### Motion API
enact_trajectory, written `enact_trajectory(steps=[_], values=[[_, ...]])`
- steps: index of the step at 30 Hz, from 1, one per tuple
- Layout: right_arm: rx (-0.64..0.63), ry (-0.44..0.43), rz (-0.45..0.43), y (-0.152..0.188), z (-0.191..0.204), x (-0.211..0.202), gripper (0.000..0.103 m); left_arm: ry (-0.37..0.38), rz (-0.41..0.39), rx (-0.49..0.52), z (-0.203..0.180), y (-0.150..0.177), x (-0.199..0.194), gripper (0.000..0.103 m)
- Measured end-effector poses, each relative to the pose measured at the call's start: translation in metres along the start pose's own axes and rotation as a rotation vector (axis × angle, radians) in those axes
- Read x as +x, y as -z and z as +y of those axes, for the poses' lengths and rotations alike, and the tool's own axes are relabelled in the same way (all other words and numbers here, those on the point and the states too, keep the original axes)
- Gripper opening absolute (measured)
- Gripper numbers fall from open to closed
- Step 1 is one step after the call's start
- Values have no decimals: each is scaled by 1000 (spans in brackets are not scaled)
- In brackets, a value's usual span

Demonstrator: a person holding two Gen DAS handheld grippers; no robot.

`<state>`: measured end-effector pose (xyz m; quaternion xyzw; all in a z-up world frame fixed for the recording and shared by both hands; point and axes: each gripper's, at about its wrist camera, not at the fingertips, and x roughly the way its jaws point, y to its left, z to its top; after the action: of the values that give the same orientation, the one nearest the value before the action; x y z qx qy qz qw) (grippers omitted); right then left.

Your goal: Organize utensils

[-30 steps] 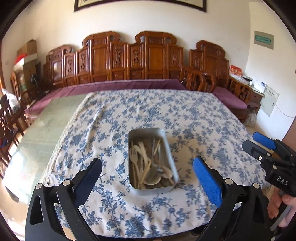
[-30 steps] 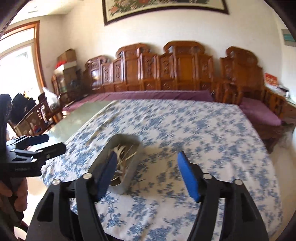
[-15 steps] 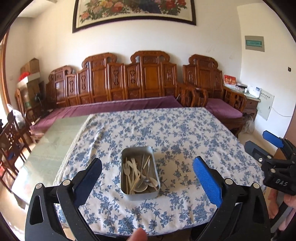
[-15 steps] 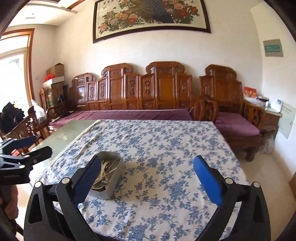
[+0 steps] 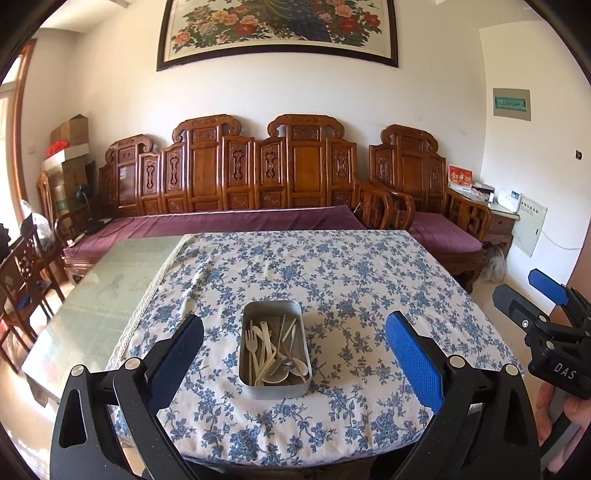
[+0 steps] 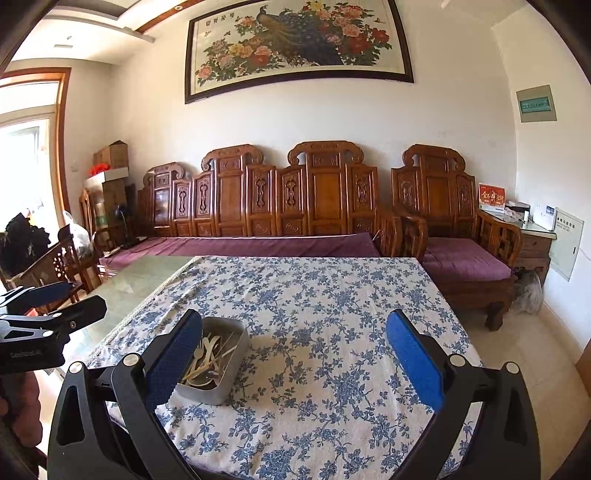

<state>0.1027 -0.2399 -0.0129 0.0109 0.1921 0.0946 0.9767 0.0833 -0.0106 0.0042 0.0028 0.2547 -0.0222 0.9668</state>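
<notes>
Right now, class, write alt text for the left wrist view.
A metal tin of pale utensils sits on a blue-floral tablecloth, framed by the open left gripper. The open right gripper hovers at right; carved wooden benches line the wall.

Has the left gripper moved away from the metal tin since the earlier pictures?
Yes. The left gripper has pulled back and tilted up: the metal tin looks smaller, and the painting appeared.

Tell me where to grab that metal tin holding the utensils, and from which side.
Grip the metal tin across its two long walls, coming straight down from above with the left gripper, whose open fingers already frame it. The long walls are straight and closer together than the ends, and the rim is bare. Keep the fingers outside the rim, since the utensils lie loosely piled inside.
</notes>
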Motion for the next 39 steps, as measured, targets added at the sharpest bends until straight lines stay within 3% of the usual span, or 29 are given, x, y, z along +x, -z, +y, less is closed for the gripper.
enact_trajectory(steps=[39], values=[[0,-16,3,1,4,6,100,-17,-18,9,-3,0,-5,95]])
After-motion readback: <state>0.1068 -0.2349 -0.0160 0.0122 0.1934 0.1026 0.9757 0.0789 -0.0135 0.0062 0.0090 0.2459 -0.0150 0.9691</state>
